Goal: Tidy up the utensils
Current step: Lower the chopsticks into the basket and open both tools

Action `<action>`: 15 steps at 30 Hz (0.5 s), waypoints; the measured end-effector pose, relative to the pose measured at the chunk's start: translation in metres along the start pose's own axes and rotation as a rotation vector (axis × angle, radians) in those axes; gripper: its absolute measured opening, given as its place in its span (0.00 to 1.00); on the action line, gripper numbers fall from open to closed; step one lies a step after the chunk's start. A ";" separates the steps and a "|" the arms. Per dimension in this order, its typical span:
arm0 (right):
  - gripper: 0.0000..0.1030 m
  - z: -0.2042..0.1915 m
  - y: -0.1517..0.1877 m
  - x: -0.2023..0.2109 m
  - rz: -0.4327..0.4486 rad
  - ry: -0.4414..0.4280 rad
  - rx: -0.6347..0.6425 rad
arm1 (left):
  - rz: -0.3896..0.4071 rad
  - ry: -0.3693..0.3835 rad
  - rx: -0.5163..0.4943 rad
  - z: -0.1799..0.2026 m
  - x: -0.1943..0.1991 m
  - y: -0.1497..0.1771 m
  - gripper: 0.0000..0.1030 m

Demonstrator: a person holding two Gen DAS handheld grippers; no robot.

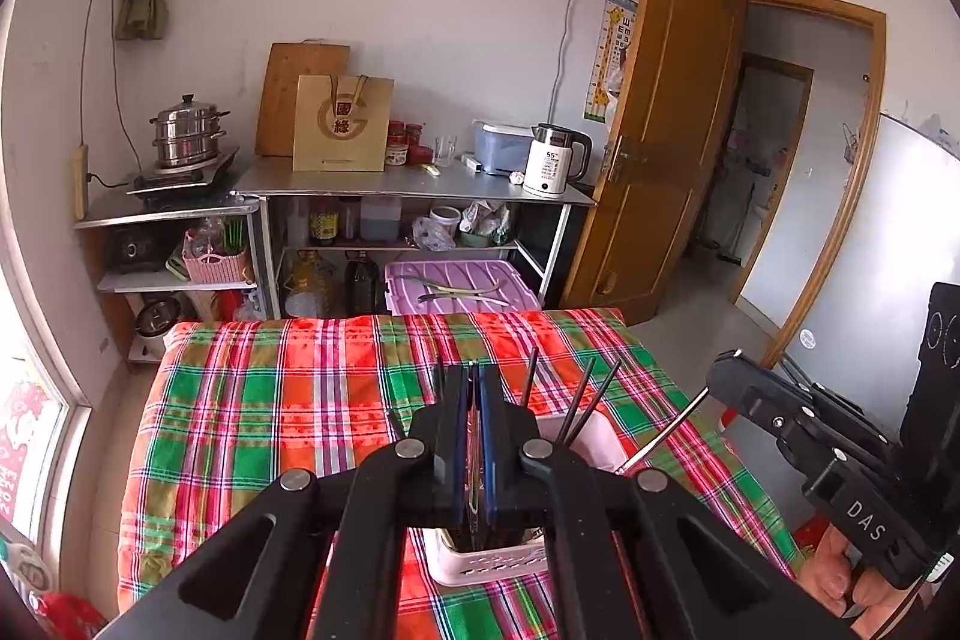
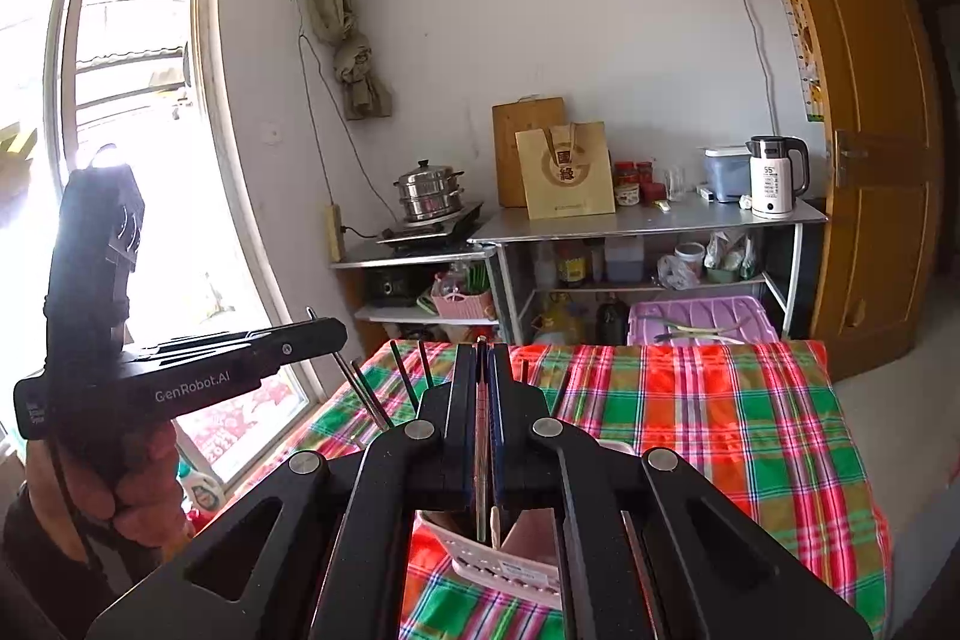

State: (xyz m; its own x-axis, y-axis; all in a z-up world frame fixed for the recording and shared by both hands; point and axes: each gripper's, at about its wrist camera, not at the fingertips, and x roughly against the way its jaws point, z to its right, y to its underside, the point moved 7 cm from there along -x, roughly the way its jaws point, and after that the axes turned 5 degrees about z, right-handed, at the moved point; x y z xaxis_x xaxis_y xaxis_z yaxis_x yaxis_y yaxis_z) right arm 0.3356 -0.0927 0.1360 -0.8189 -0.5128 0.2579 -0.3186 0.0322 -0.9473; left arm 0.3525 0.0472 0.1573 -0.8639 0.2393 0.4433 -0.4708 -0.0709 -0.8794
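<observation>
Above the plaid-covered surface [image 1: 252, 400], the left gripper [image 1: 477, 388] has its jaws pressed nearly together, and I cannot tell whether anything is pinched between them; it hangs over a white perforated holder [image 1: 480, 562] from which dark chopsticks [image 1: 576, 400] lean up to its right. The right gripper [image 2: 483, 370] is clamped on a thin upright utensil [image 2: 480, 460] over the same holder [image 2: 504, 568], more chopsticks [image 2: 372, 394] slanting at its left. Beyond the surface, two utensils [image 1: 456, 289] lie on a purple bin lid [image 1: 456, 280] below the metal shelves [image 1: 414, 190].
</observation>
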 end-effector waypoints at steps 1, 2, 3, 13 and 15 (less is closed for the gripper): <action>0.03 0.000 0.002 -0.003 -0.004 0.002 0.003 | -0.003 0.001 -0.002 0.000 -0.003 0.001 0.03; 0.03 0.001 0.004 -0.007 -0.011 0.003 0.003 | -0.009 0.004 -0.001 -0.001 -0.007 0.004 0.03; 0.03 0.002 0.008 -0.011 -0.021 0.002 0.000 | -0.018 0.004 -0.001 -0.002 -0.011 0.006 0.03; 0.03 0.011 0.044 -0.041 -0.138 0.019 -0.001 | -0.123 0.003 -0.013 -0.007 -0.056 0.035 0.03; 0.03 0.013 0.049 -0.045 -0.163 0.024 0.002 | -0.138 0.000 -0.019 -0.007 -0.061 0.041 0.03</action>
State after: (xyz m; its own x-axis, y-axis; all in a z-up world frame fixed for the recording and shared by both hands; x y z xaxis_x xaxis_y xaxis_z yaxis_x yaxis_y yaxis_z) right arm 0.3632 -0.0789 0.0754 -0.7673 -0.4906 0.4129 -0.4473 -0.0519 -0.8929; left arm 0.3866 0.0367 0.0931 -0.7912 0.2458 0.5601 -0.5815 -0.0187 -0.8133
